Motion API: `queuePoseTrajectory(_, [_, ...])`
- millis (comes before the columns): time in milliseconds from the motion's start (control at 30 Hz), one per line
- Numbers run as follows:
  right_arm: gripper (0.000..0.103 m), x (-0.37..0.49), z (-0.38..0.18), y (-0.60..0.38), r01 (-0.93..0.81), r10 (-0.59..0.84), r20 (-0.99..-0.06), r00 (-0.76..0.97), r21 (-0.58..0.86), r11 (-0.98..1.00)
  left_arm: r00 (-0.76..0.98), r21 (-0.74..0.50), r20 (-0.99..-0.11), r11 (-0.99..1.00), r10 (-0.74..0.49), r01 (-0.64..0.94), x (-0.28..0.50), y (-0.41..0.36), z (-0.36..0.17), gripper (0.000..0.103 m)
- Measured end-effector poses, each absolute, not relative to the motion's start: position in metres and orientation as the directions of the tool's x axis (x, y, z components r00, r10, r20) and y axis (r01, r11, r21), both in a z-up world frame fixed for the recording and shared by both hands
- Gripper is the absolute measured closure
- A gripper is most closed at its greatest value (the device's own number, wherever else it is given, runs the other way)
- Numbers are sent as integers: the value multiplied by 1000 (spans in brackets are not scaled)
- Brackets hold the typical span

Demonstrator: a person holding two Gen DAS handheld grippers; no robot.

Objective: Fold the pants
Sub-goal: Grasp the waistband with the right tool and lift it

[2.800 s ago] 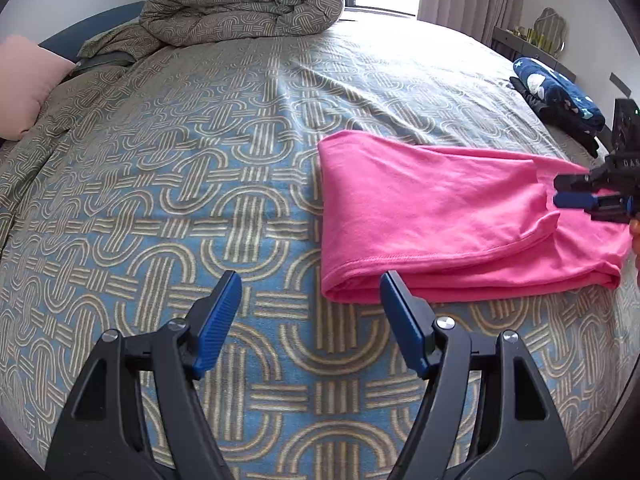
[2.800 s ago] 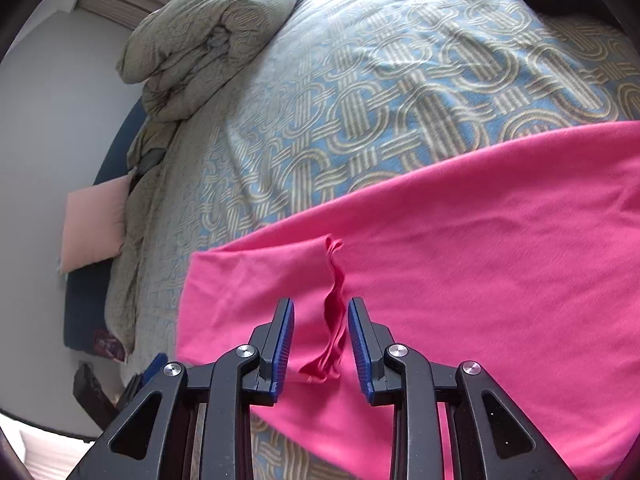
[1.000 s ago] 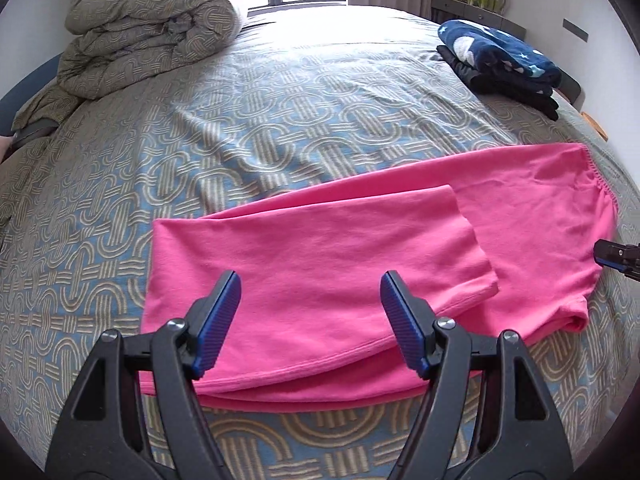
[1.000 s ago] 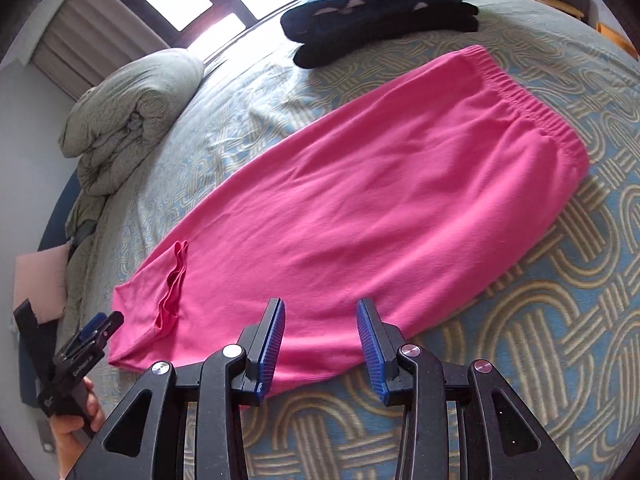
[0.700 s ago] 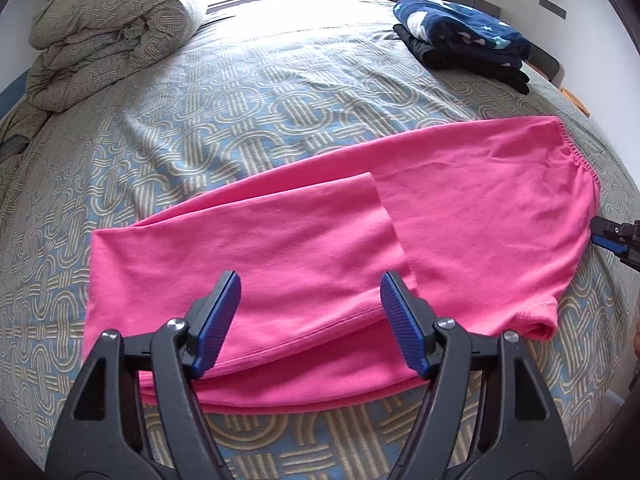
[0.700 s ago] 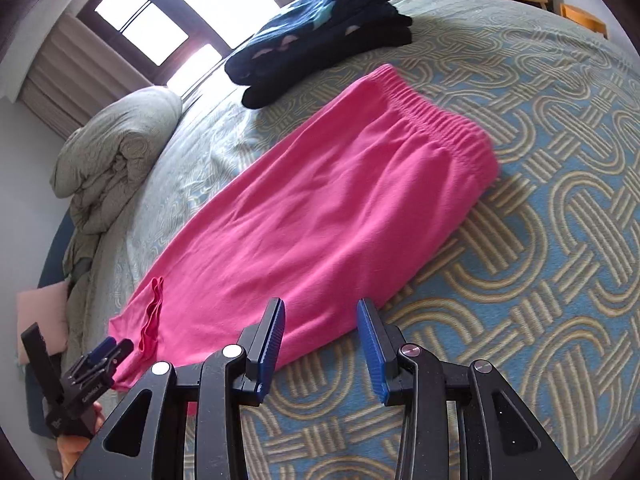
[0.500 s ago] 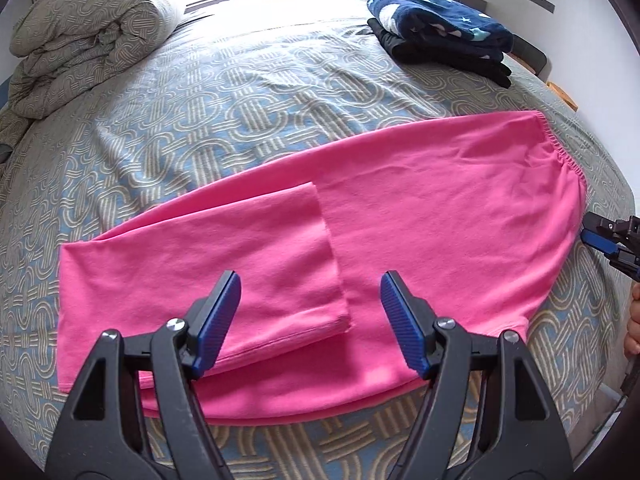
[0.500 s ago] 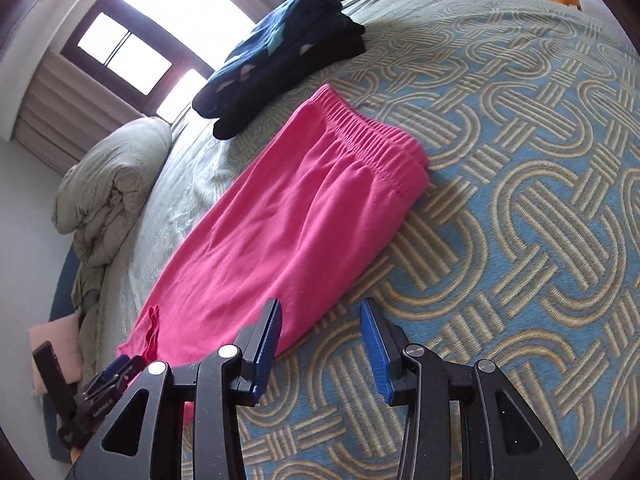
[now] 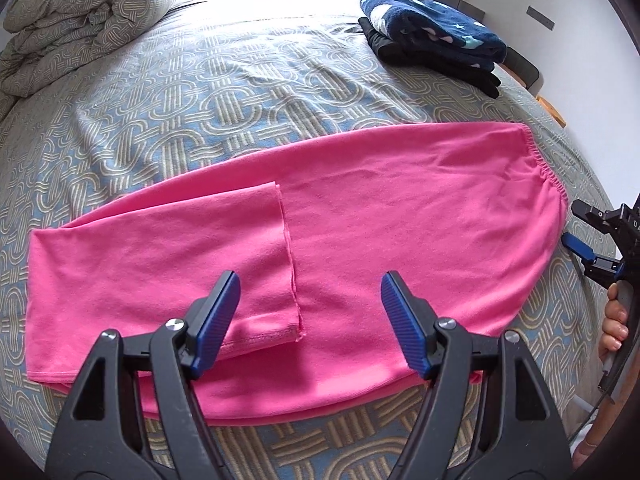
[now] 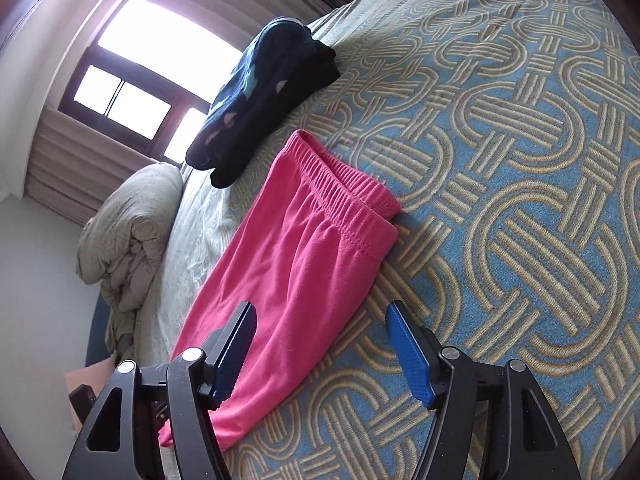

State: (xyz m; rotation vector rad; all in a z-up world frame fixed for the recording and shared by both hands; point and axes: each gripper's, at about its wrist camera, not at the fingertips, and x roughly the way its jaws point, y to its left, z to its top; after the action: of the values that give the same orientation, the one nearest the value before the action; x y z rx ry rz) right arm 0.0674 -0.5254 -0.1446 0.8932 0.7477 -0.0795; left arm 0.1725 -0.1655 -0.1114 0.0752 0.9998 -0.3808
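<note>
Pink pants (image 9: 360, 224) lie flat across the patterned bed, leg ends folded back over the middle, waistband (image 9: 548, 176) at the right. My left gripper (image 9: 310, 320) is open and empty, hovering over the near edge by the folded hem (image 9: 288, 256). My right gripper (image 10: 320, 354) is open and empty, low beside the waistband end of the pants (image 10: 304, 248). It shows at the right edge of the left wrist view (image 9: 588, 236).
A folded dark blue blanket on black clothes (image 9: 436, 44) sits at the far right of the bed (image 9: 200, 92). A rolled duvet (image 9: 80, 20) lies at the far left. The bed's edge is close on the right.
The left gripper moved right along the pants. The right gripper let go of the leg end, moved to the waistband end and opened wider.
</note>
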Motion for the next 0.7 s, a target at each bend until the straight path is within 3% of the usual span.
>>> queuePoseTrajectory(300, [32, 94, -150, -530, 333, 280, -580, 765, 728, 600, 459, -124, -830, 907, -317, 403, 168, -181, -112, 30])
queuePoseTrajectory(400, [26, 105, -150, -529, 331, 284, -573, 768, 737, 589, 453, -132, -828, 900, -331, 416, 166, -184, -112, 30])
queuePoseTrajectory(533, [25, 114, -149, -526, 350, 258, -566, 783, 743, 570, 456, -135, -824, 899, -335, 418, 164, -184, -111, 30])
queuePoseTrajectory(600, [34, 116, -148, -524, 368, 236, -571, 786, 740, 564, 459, -139, -822, 900, -337, 413, 163, -181, -110, 30])
queuePoseTrajectory(633, [48, 115, -148, -524, 384, 224, -581, 782, 733, 561, 461, -140, -821, 901, -337, 411, 162, -180, -109, 30])
queuePoseTrajectory(700, [50, 111, -146, -523, 406, 220, -604, 766, 721, 562, 469, -144, -814, 901, -343, 409, 161, -175, -106, 30])
